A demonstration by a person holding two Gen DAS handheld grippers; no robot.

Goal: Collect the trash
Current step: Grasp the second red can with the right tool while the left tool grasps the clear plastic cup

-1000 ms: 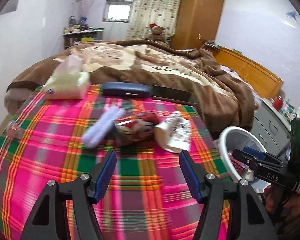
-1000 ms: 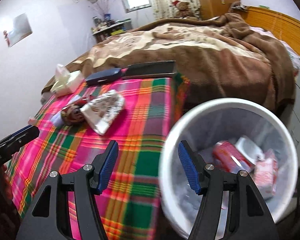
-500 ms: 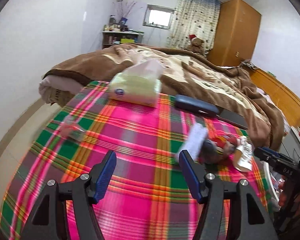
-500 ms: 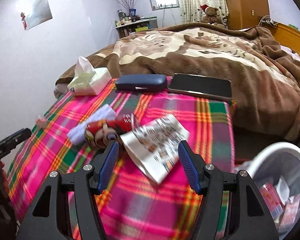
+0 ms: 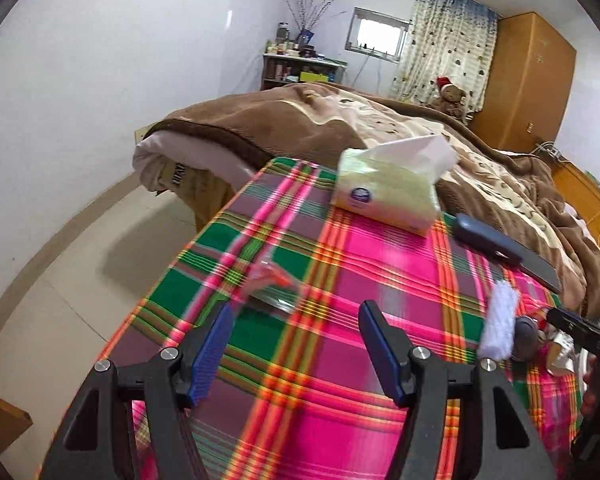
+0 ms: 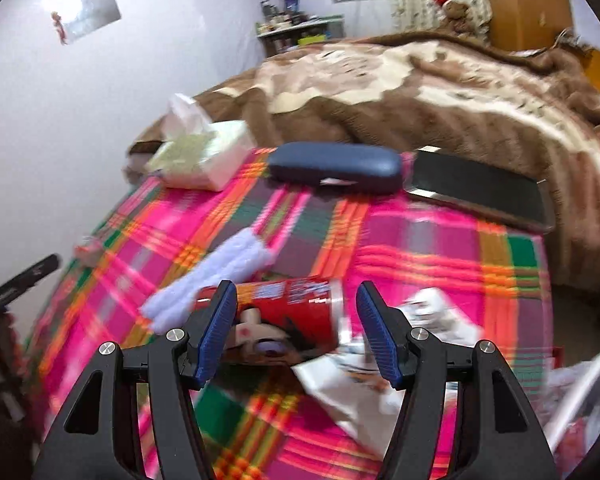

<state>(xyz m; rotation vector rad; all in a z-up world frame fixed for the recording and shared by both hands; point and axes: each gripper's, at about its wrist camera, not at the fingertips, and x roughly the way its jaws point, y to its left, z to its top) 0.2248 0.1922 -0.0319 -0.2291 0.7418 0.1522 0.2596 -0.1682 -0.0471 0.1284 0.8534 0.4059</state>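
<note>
A small clear wrapper with red print (image 5: 269, 276) lies on the plaid cloth (image 5: 380, 264) just beyond my left gripper (image 5: 294, 344), which is open and empty. In the right wrist view a red snack packet (image 6: 288, 312) lies on its side right in front of my right gripper (image 6: 294, 328), open, with its blue pads apart from the packet. A crumpled printed white paper (image 6: 380, 364) lies to the packet's right. A pale lilac fuzzy strip (image 6: 216, 284) lies to its left. The white bin's rim (image 6: 572, 400) shows at the lower right.
A tissue pack (image 5: 388, 192) (image 6: 200, 156), a dark blue glasses case (image 6: 336, 166) and a black phone (image 6: 480, 188) sit along the cloth's far edge. Behind them is a bed with a brown blanket (image 6: 420, 92). Bare floor (image 5: 80, 248) lies left of the table.
Both grippers swung left. The left view moved from the trash pile to the clear wrapper at the cloth's left side. The right view left the bin and closed in on the red packet.
</note>
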